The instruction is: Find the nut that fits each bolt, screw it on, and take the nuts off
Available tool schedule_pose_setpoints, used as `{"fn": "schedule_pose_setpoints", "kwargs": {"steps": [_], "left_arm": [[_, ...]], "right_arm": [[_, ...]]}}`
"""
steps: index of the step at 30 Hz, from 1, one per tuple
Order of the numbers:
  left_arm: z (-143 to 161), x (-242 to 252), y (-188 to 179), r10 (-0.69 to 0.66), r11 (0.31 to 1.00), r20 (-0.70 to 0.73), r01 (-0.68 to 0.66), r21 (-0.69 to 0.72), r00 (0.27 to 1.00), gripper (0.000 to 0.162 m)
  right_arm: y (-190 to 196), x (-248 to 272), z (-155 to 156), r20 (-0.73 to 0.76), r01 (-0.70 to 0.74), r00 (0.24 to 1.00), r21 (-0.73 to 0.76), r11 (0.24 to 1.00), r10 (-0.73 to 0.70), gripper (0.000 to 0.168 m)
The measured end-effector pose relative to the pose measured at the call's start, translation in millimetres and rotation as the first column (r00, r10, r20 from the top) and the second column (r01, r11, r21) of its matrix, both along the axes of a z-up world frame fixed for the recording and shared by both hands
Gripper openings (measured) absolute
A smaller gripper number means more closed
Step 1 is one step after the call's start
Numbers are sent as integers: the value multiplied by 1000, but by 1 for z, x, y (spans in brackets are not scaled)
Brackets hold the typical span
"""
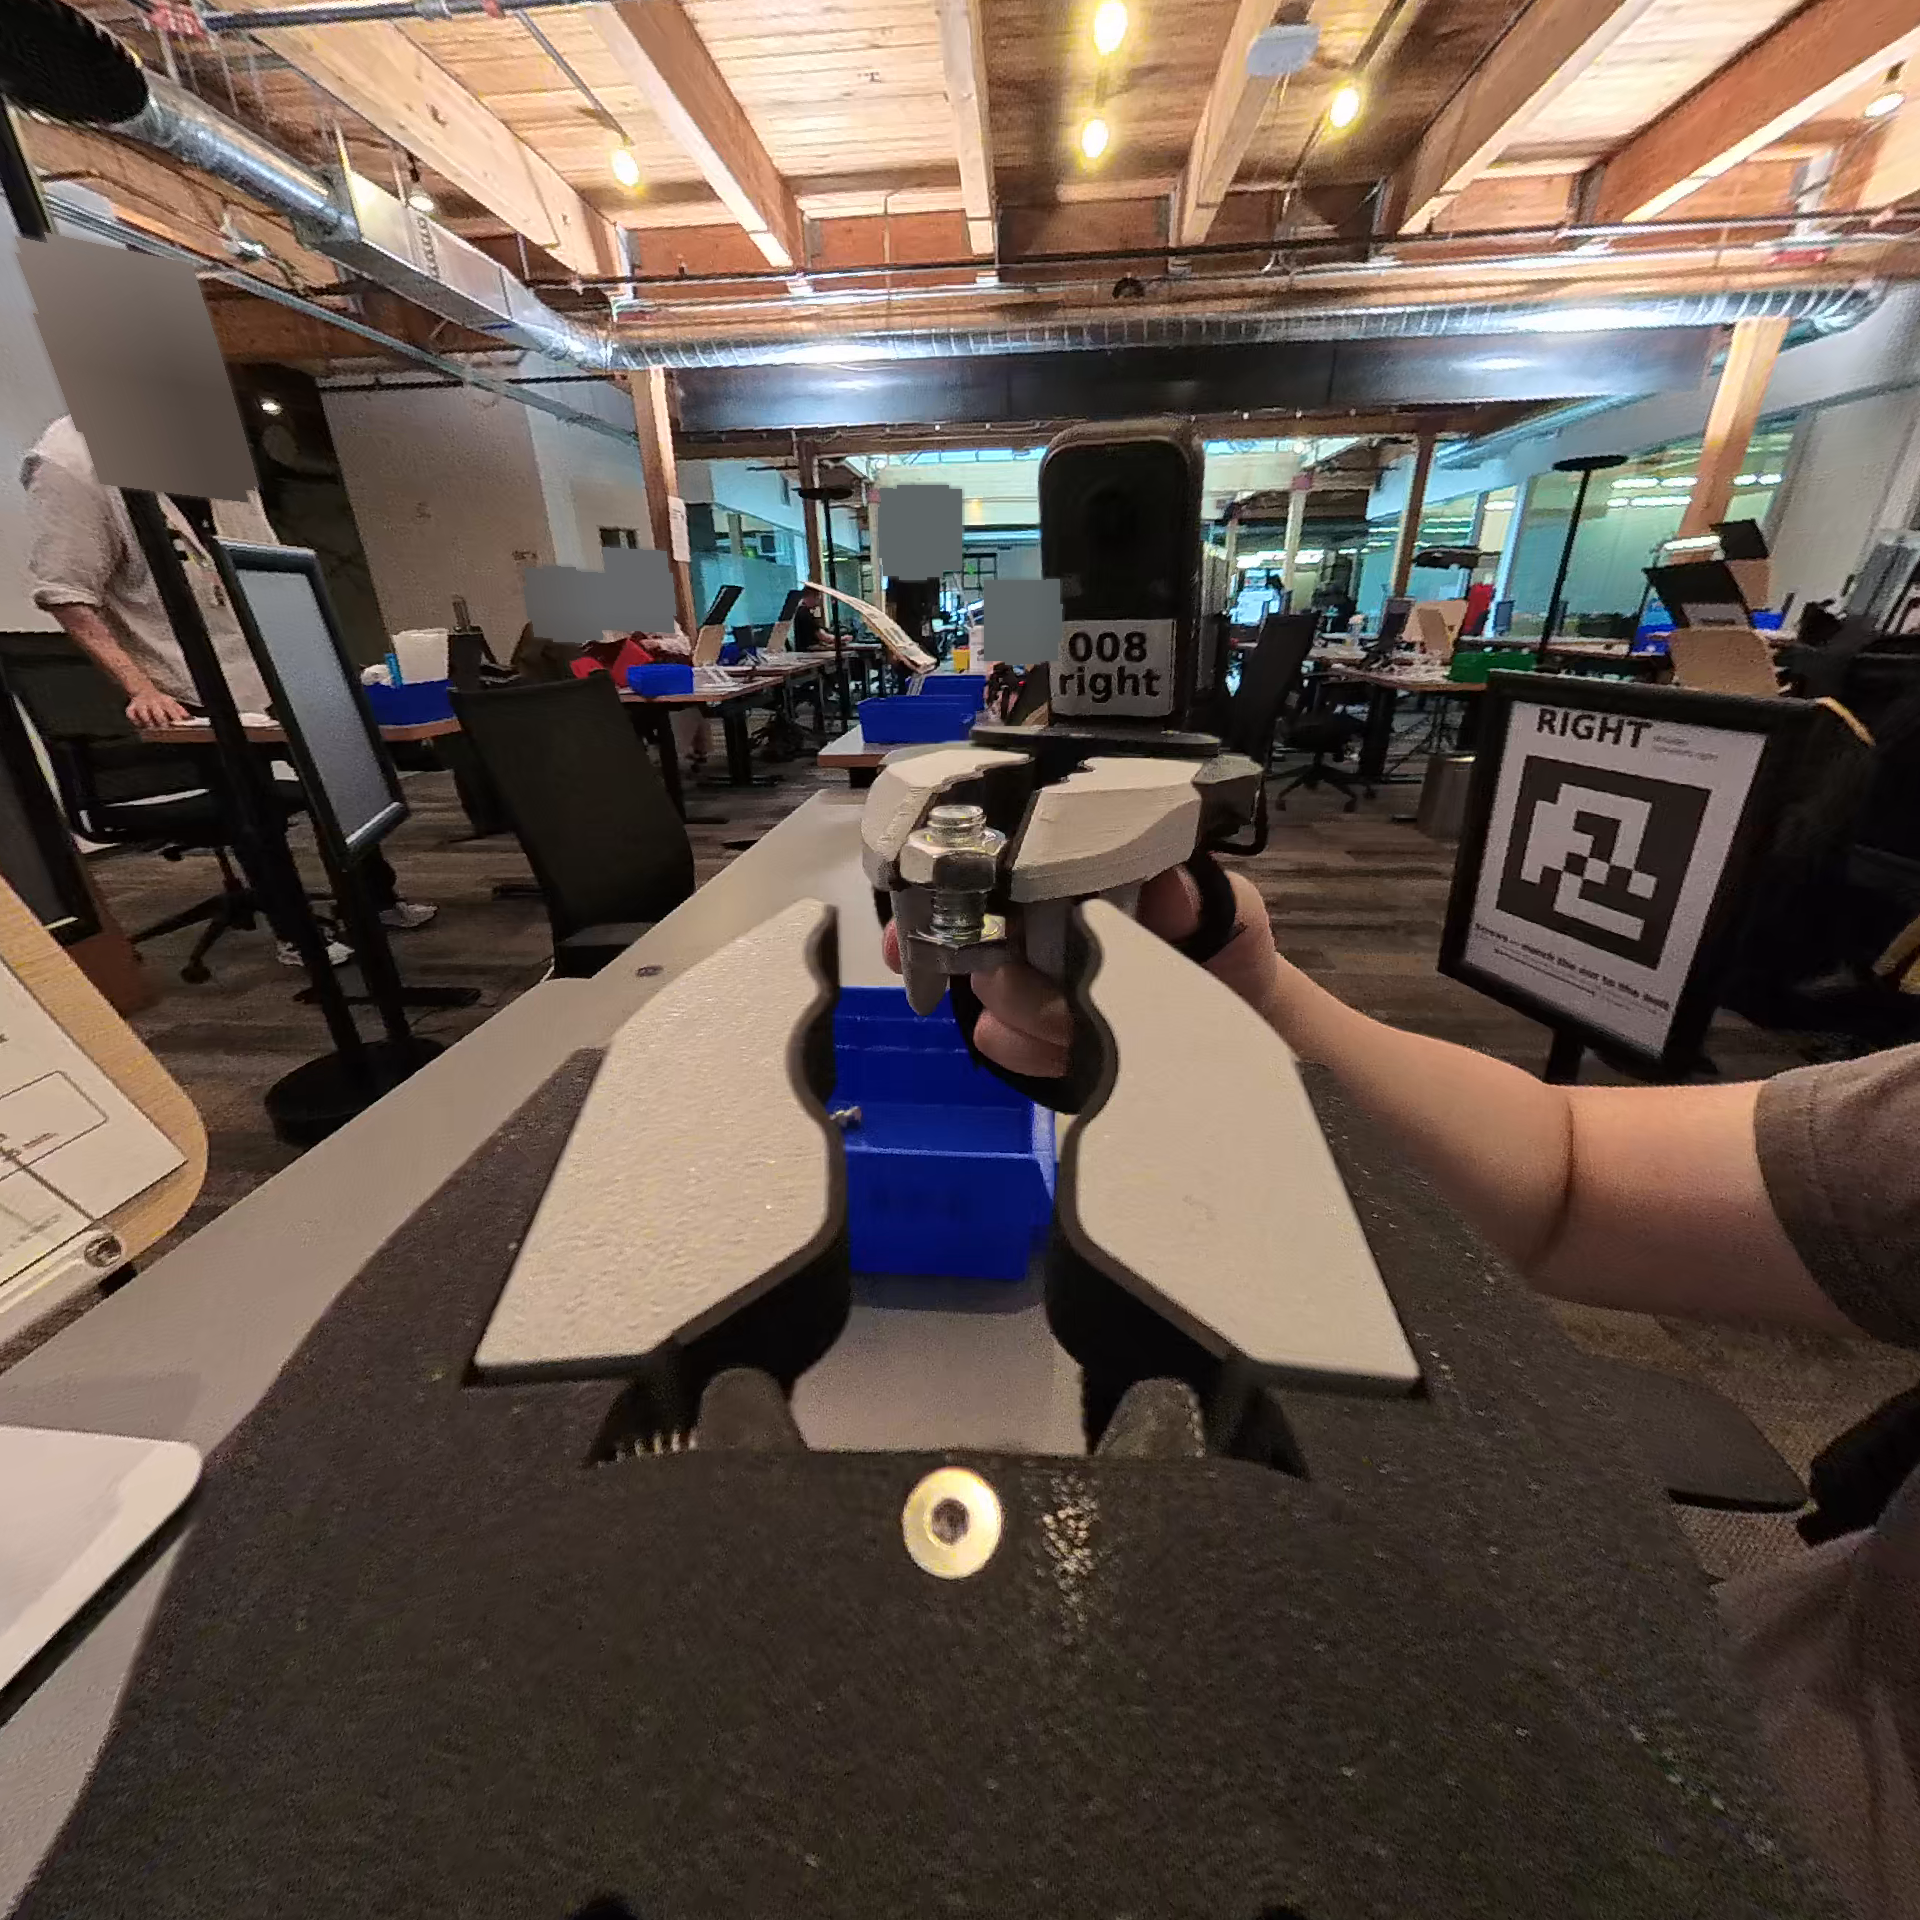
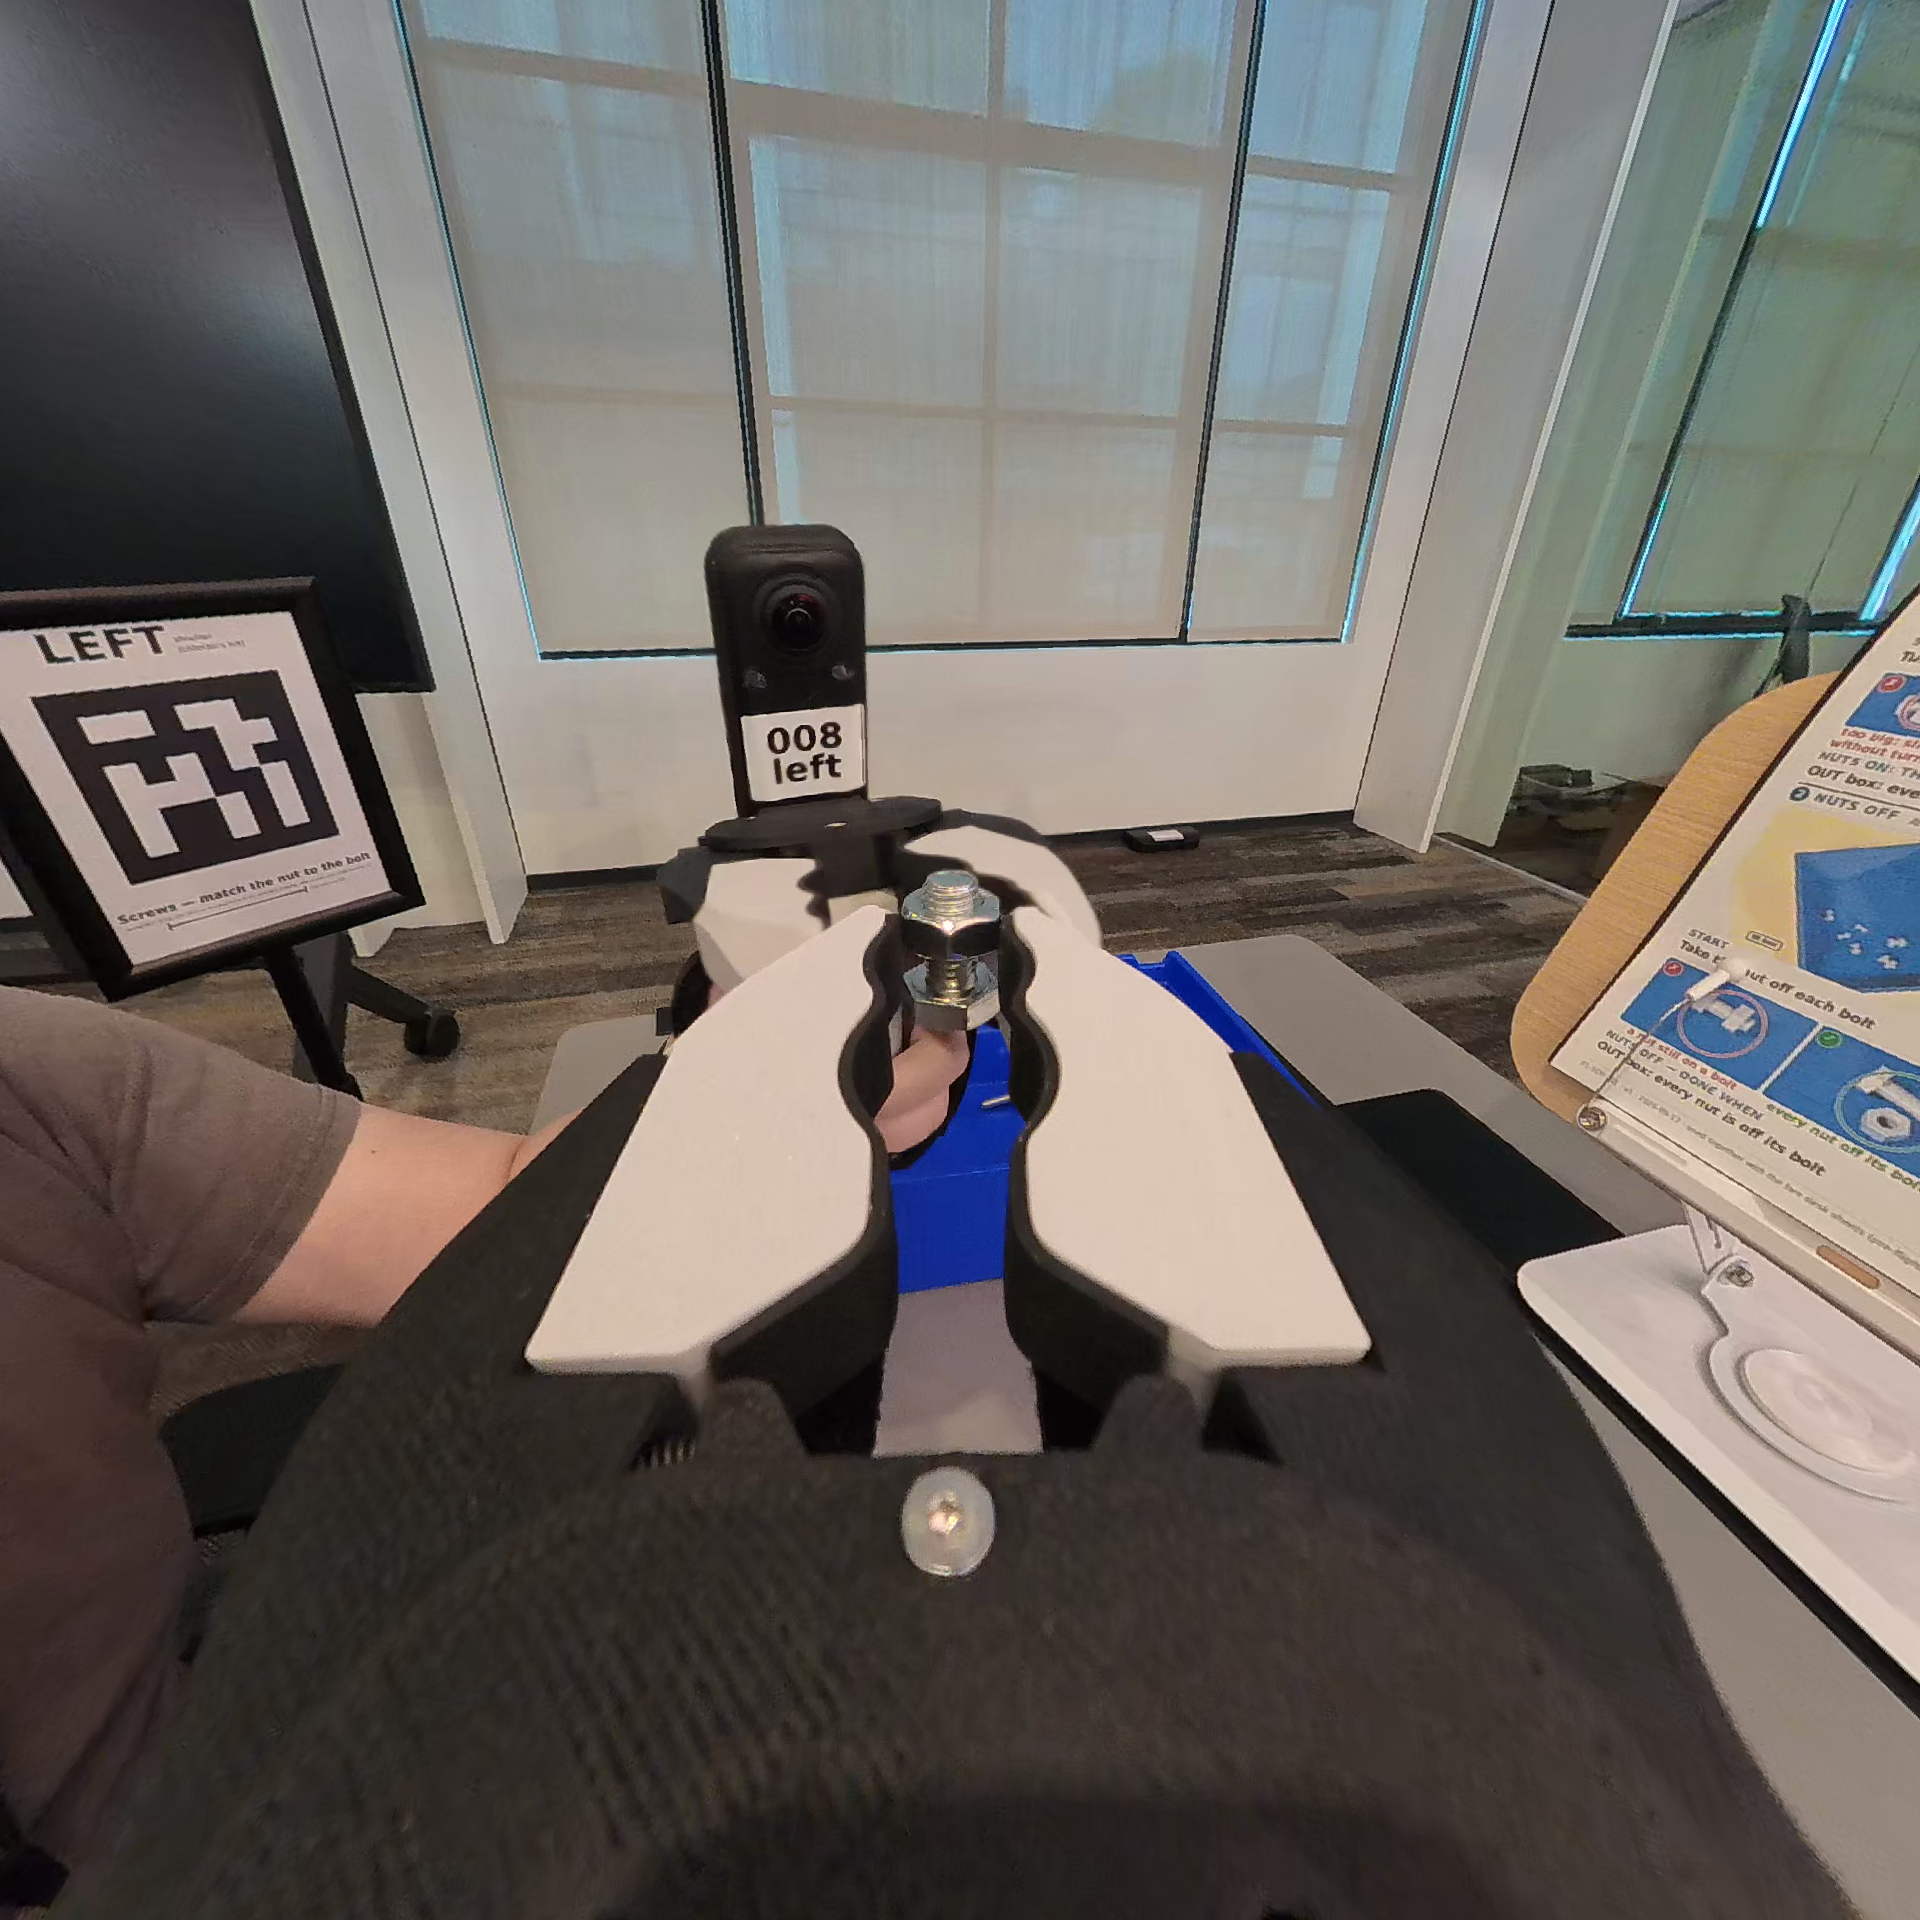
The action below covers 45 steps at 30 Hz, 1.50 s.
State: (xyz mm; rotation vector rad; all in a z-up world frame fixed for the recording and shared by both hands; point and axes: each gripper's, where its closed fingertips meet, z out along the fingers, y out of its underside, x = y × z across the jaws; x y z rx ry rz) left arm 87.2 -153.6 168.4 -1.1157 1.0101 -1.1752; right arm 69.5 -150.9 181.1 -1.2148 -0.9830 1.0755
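The work surface is a grey table (image 1: 312, 1288) carrying a blue bin (image 1: 940, 1174); a small loose fastener (image 1: 847, 1116) lies inside the bin. The right gripper (image 2: 948, 971) is clamped on a bolt (image 2: 943, 961), held upright above the bin with a nut (image 2: 945, 916) threaded near its top end. The left gripper (image 1: 951, 1023) is released, its fingers (image 1: 707, 1122) spread apart with nothing between them, facing the bolt at close range. The left wrist view alone shows an open office with timber ceiling beams (image 1: 707, 114), desks and black chairs (image 1: 582, 810). The right wrist view alone shows tall windows (image 2: 987, 312) and an instruction board (image 2: 1766, 935) at the table's edge.
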Motion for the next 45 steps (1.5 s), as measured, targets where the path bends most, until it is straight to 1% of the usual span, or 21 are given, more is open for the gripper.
{"fn": "schedule_pose_setpoints", "kwargs": {"steps": [2, 3, 6, 8, 10, 12, 13, 15, 16, 18, 20, 22, 24, 25, 27, 29, 32, 37, 41, 45], "left_arm": [[-1, 1, 2, 22, 1000, -14, -22, 4, 1000, 56], [-1, 0, 3, 30, 1000, -16, -30, 8, 999, 61], [-2, -3, 6, 49, 999, -34, -48, 25, 998, 63], [-1, -7, 7, 58, 998, -39, -57, 25, 998, 62], [3, -12, 9, 67, 998, -25, -66, 21, 997, 60], [6, -16, 12, 81, 997, -16, -81, 19, 997, 59], [6, -18, 13, 85, 996, -13, -85, 17, 996, 59], [7, -20, 15, 91, 996, -11, -91, 12, 996, 58], [7, -21, 16, 98, 995, -12, -98, 10, 995, 58], [6, -21, 18, 104, 995, -13, -104, 6, 995, 58], [3, -20, 20, 105, 994, -25, -106, 0, 994, 58], [2, -20, 21, 105, 994, -30, -105, -5, 994, 58], [2, -20, 22, 105, 994, -28, -106, -9, 994, 57], [1, -20, 23, 104, 994, -30, -104, -10, 994, 57], [1, -21, 24, 109, 994, -33, -109, -11, 994, 56], [1, -22, 26, 110, 994, -31, -111, -12, 993, 56], [1, -24, 27, 113, 993, -30, -113, -15, 993, 56], [1, -25, 28, 110, 994, -36, -111, -17, 993, 55], [2, -26, 29, 111, 994, -33, -112, -18, 993, 55], [1, -26, 29, 106, 994, -32, -107, -24, 994, 53]], "right_arm": [[2, 3, 0, -10, 9, 1000, -6, 1000, -9, 18], [3, 5, 0, -14, 14, 1000, -7, 1000, -14, 18], [8, 19, -1, -10, 50, 999, -12, 999, -50, 18], [14, 44, -2, 16, 124, 992, -1, 992, -124, 18], [28, 83, -10, 78, 237, 969, -23, 971, -234, 18], [52, 133, -29, 183, 387, 911, -76, 919, -368, 18], [66, 159, -43, 250, 464, 869, -116, 878, -426, 18], [88, 204, -74, 375, 586, 787, -204, 784, -490, 18], [97, 221, -91, 429, 623, 757, -245, 743, -493, 18], [112, 249, -129, 550, 690, 690, -303, 658, -471, 18], [125, 276, -170, 681, 764, 592, -301, 571, -432, 18], [133, 298, -211, 793, 817, 496, -287, 501, -355, 19], [136, 314, -246, 865, 854, 423, -283, 436, -268, 19], [137, 320, -260, 885, 866, 401, -281, 413, -238, 19], [141, 330, -280, 912, 888, 358, -268, 373, -198, 19], [141, 339, -293, 942, 907, 301, -234, 350, -150, 19], [141, 345, -305, 964, 922, 253, -215, 322, -79, 19], [143, 359, -319, 987, 946, 162, -150, 288, -20, 19], [141, 361, -328, 986, 953, 167, -162, 255, 4, 19], [143, 368, -334, 990, 961, 144, -140, 240, 0, 19]]}}
